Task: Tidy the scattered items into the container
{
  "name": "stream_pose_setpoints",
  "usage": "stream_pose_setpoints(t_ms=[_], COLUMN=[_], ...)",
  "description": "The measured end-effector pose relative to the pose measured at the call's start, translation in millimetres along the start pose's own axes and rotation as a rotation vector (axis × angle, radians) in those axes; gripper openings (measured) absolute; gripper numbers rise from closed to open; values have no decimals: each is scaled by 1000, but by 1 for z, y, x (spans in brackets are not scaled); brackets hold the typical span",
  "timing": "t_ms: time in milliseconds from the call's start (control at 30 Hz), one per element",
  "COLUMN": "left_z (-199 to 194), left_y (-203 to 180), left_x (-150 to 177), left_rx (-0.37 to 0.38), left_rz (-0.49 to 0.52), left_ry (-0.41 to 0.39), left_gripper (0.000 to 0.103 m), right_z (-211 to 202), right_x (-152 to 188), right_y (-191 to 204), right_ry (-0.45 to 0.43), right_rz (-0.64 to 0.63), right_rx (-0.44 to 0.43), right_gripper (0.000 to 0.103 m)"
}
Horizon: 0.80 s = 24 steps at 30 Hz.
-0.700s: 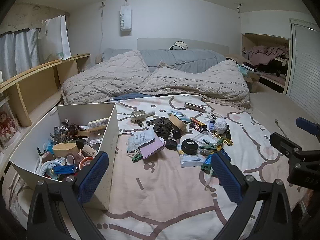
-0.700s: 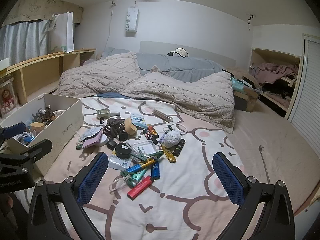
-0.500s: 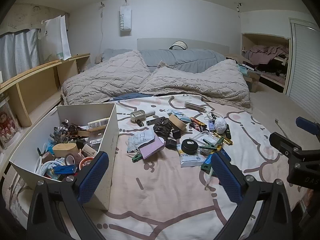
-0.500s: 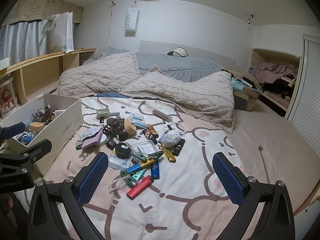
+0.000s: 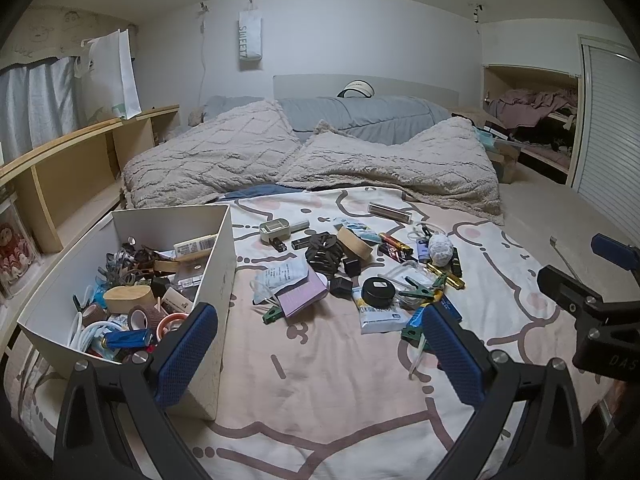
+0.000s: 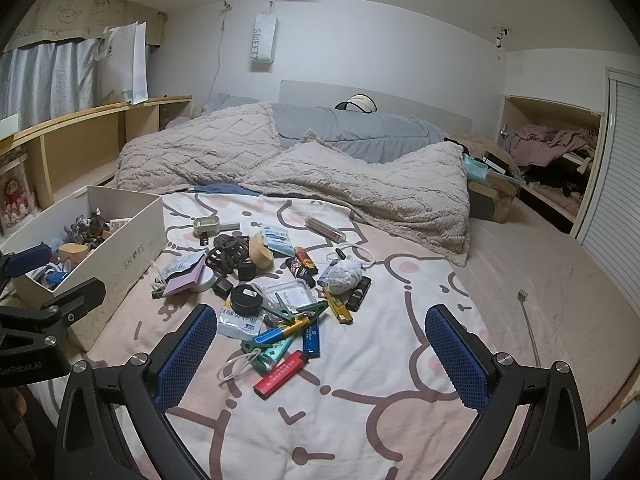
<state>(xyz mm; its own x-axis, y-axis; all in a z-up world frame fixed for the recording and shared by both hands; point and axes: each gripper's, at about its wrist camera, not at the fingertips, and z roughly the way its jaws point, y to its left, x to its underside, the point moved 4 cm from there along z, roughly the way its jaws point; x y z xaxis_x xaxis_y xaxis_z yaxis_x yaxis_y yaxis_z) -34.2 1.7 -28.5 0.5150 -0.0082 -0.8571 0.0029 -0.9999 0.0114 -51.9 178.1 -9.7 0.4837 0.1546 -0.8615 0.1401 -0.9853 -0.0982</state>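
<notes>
A white shoe box point(image 5: 216, 272) point(image 6: 132, 248) sits on the bed at the left, holding several small items such as tape rolls and a blue lighter. A scattered pile lies on the pink sheet: a red lighter point(image 6: 280, 374), a black round tin point(image 5: 378, 291) point(image 6: 245, 298), a purple pad point(image 5: 302, 294), green clips, a grey yarn ball point(image 6: 344, 274) and black hair ties point(image 5: 323, 254). My left gripper point(image 5: 318, 354) hangs open beside the box's near corner, nothing between its fingers. My right gripper point(image 6: 322, 356) is open above the near end of the pile, apart from it.
A rumpled beige blanket point(image 5: 320, 160) and grey pillows lie beyond the pile. Wooden shelving point(image 5: 72, 168) runs along the left wall. A fork point(image 6: 527, 320) lies on the beige mattress at the right. An open closet point(image 6: 552, 160) stands at the far right.
</notes>
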Motion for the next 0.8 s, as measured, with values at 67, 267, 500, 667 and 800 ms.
stream_pose_setpoints(t_ms=[67,267,500,667,800], left_z=[1,3,5,11,19], left_y=[0,-1,-1,-3,-6], left_x=[0,-2,-4,-2,1], left_rx=[1,1,4,8,8], left_rz=[2,5,11,15,20], left_ry=[1,5,12,27,46], left_gripper=[103,103,103,103,103], right_z=[0,1,4,10,18], right_x=[0,1,4,7,10], right_y=[0,0,1,1,-2], right_ry=[0,2,7,22,42], right_rz=[0,0,-2,-1,4], right_rx=[0,-1,-1,8,20], right_gripper=[103,103,103,103,103])
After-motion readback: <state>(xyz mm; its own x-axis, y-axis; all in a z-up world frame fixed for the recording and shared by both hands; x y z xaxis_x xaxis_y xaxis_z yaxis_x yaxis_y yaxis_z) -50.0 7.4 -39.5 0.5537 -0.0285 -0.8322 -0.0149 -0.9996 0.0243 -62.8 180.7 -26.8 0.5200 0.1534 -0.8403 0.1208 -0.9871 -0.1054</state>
